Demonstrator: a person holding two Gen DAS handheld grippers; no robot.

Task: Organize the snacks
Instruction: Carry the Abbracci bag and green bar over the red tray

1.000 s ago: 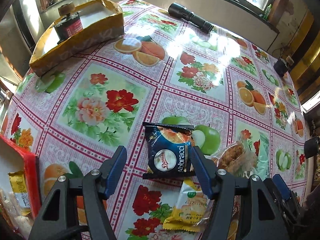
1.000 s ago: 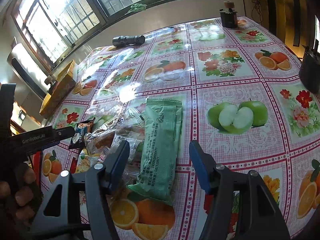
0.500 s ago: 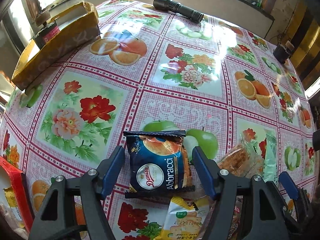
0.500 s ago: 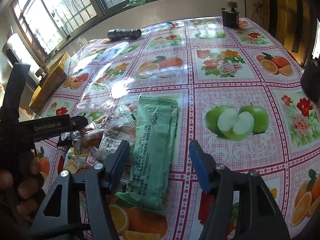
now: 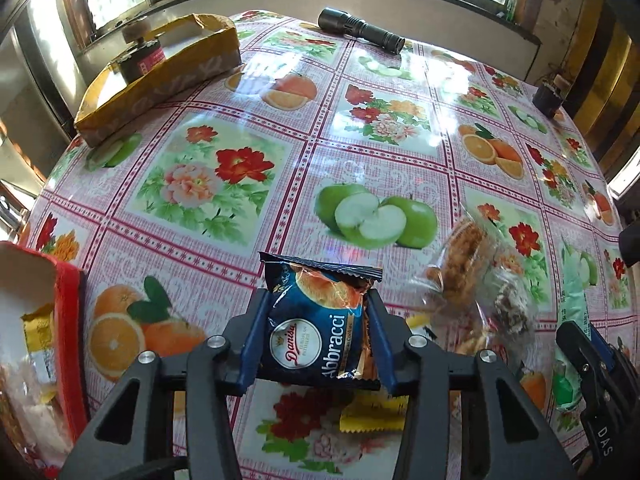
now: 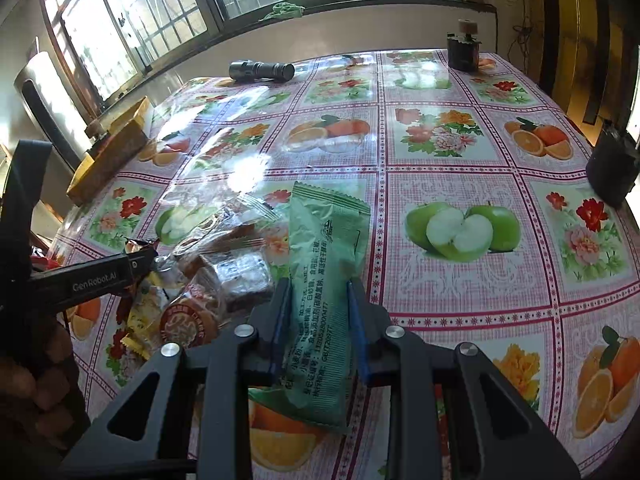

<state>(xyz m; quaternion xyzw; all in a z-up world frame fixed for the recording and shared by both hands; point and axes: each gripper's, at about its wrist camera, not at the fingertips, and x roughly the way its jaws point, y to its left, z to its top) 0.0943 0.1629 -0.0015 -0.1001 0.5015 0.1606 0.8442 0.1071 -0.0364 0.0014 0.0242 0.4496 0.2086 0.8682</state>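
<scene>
A blue Abbracci cookie packet (image 5: 316, 320) sits between the fingers of my left gripper (image 5: 318, 296). The jaws are closing and the pads press on its crumpled sides. My right gripper (image 6: 318, 284) is shut on a long green snack packet (image 6: 326, 240) that lies on the flowered tablecloth. Between the two grippers lie clear bags of cookies (image 5: 468, 272) and a yellow packet (image 5: 372, 416). A red box (image 5: 70, 320) with snacks inside stands at the left edge of the left wrist view.
A yellow cardboard box (image 5: 160, 76) with a small jar in it stands at the far left. A black flashlight (image 5: 360, 30) lies by the window wall. A dark jar (image 6: 464, 54) stands at the far right corner and a dark pot (image 6: 612, 168) at the right edge.
Both grippers stood open around their packets and have closed on them. The left gripper moved forward over the blue packet, which now looks squeezed.
</scene>
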